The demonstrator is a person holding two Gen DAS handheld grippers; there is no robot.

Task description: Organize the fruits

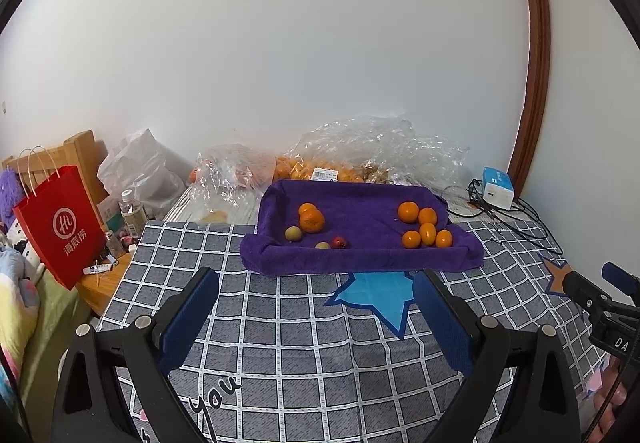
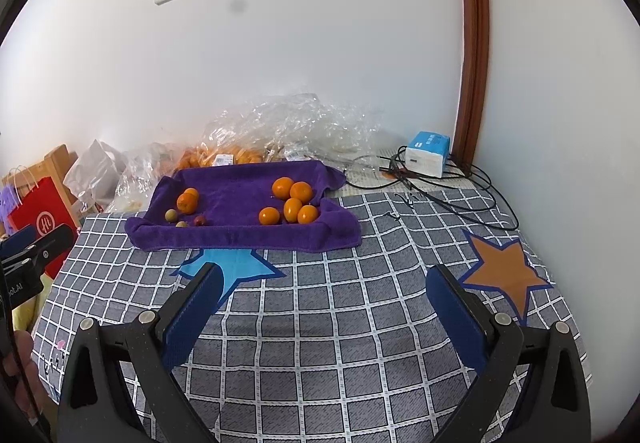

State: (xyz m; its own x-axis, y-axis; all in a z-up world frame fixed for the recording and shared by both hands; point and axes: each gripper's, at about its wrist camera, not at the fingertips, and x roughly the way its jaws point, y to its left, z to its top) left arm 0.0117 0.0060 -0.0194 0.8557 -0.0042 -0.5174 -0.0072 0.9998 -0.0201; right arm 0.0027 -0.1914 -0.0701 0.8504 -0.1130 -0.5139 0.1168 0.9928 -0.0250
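Observation:
A purple towel [image 1: 360,259] [image 2: 240,235] lies on the checked bedcover, its edges rolled up. On its right sit several small oranges [image 1: 426,229] [image 2: 292,203]. On its left sit two oranges [image 1: 311,220] [image 2: 187,202], two small green fruits [image 1: 293,234] [image 2: 171,215] and a small red fruit [image 1: 339,242] [image 2: 199,220]. My left gripper [image 1: 316,279] is open and empty, held back from the towel's near edge. My right gripper [image 2: 324,277] is open and empty, also short of the towel. The right gripper also shows at the right edge of the left wrist view [image 1: 600,295].
Clear plastic bags with more oranges [image 1: 320,167] [image 2: 224,157] lie behind the towel by the wall. A white-blue box [image 1: 497,187] [image 2: 427,153] and black cables [image 2: 460,195] are at back right. A red paper bag [image 1: 60,227] and bottles stand left of the bed.

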